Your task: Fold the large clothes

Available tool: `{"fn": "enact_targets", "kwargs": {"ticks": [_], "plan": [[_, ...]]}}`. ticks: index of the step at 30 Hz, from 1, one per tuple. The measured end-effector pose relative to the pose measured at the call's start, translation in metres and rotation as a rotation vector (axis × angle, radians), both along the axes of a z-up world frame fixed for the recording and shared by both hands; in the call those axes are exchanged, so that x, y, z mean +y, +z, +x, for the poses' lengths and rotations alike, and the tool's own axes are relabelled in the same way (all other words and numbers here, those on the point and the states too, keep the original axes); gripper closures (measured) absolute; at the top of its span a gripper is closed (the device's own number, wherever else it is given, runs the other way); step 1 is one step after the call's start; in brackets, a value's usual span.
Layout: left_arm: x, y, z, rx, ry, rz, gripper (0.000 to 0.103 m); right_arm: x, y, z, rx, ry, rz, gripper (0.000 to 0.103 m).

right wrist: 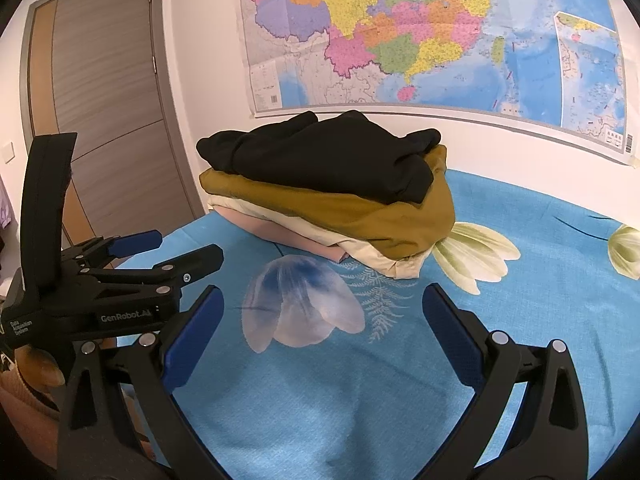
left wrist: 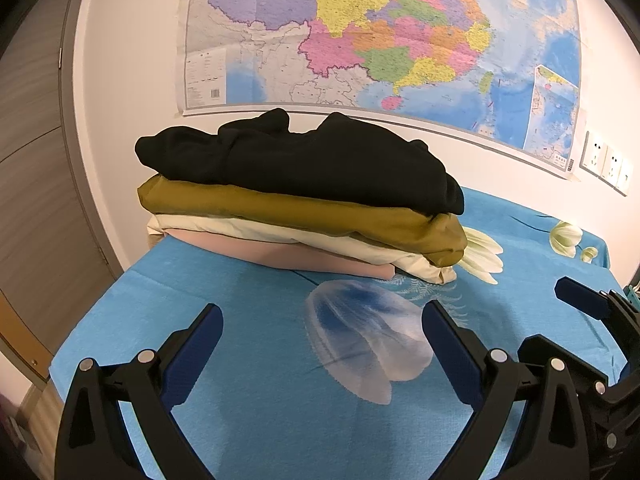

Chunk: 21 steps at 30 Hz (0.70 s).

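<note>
- Clothes stack (left wrist: 304,196): four folded pieces piled at the far end of the blue sheet (left wrist: 280,400), just under the map (left wrist: 380,32).
- Black top (left wrist: 312,156) uppermost, lumpy and loosely folded; olive piece (left wrist: 320,216), cream piece (left wrist: 280,236) and pink piece (left wrist: 288,256) beneath, flatter, edges roughly aligned.
- Likely near done or done: no unfolded garment visible near the stack.
- Left gripper (left wrist: 322,322): spread wide, holding nothing, short of the stack.
- Right gripper (right wrist: 322,304): likewise wide apart, empty, short of the stack.
</note>
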State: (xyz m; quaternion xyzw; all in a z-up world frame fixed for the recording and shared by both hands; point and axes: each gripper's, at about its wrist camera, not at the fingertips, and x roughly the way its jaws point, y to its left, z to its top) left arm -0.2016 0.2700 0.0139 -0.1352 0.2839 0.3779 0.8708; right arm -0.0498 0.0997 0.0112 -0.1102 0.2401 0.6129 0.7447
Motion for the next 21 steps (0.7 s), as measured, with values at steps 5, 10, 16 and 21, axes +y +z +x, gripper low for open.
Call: {"fn": "enact_targets", "kwargs": {"ticks": [5,10,16,21], "plan": [[0.0004,0.0,0.0003,-0.001,-0.003,0.0,0.007,-0.0013,0.0005,0.0004,-0.001,0.002,0.001,0.005],[-0.0008,0.0,0.0003,0.0,-0.003,-0.002,0.007,-0.002,0.003,-0.0009,-0.002,-0.001,0.004,0.005],[-0.0006,0.0003,-0.0012,-0.002,-0.006,-0.003,0.007,-0.0024,0.0032,-0.0018,-0.003,-0.002,0.004,0.005],[-0.0017,0.0003,-0.0009,0.0,-0.004,0.0,0.007,-0.0029,0.0026,-0.0011,-0.002,0.0,0.004,0.005]]}}
